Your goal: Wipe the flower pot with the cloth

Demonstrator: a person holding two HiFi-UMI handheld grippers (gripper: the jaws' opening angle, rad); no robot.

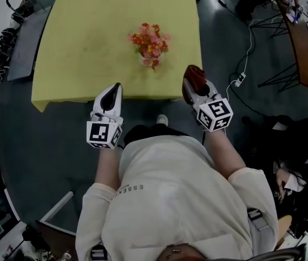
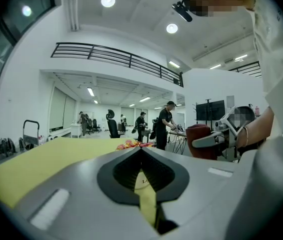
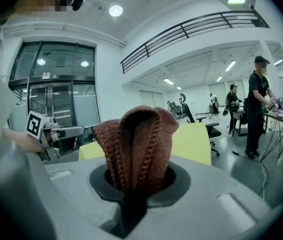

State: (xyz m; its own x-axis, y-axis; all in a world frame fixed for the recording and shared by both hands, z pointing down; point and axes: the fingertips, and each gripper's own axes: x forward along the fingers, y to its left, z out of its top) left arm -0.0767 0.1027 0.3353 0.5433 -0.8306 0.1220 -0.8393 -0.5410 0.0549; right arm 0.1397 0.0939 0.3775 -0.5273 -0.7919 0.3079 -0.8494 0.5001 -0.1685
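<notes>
Starting at the left: dark floor (image 1: 45,145), then the yellow worktop (image 1: 83,42) spreading across the upper middle of the head view.

Here's the left gripper (image 1: 117,87), pointing up the picture, tip over the worktop's near edge. Its jaws are pressed together with nothing between them. Its own view shows only a thin slit, and through it a sliver of yellow and a pale patch with lettering too small to read.

Across to the middle: the pot (image 1: 148,61), small and white, stands upright on the worktop. It's right of centre and closer to the near edge than the far one. Red, orange and pink flowers (image 1: 149,39) spill over its rim and hide most of it from above. It sits ahead of both grippers and between their lines, well apart from each. Nothing touches it.

On to the right gripper (image 1: 191,85), tip by the worktop's near right corner. Its jaws are clamped on the cloth (image 1: 196,75), a reddish-brown knitted piece. In the right gripper view it is bunched and folded, standing up out of the jaws. The cloth is clear of the pot.

Further right, a white cable (image 1: 250,42) trails over the floor. The right gripper view also picks up a person (image 3: 257,109) in dark clothes, standing far back in the room.
</notes>
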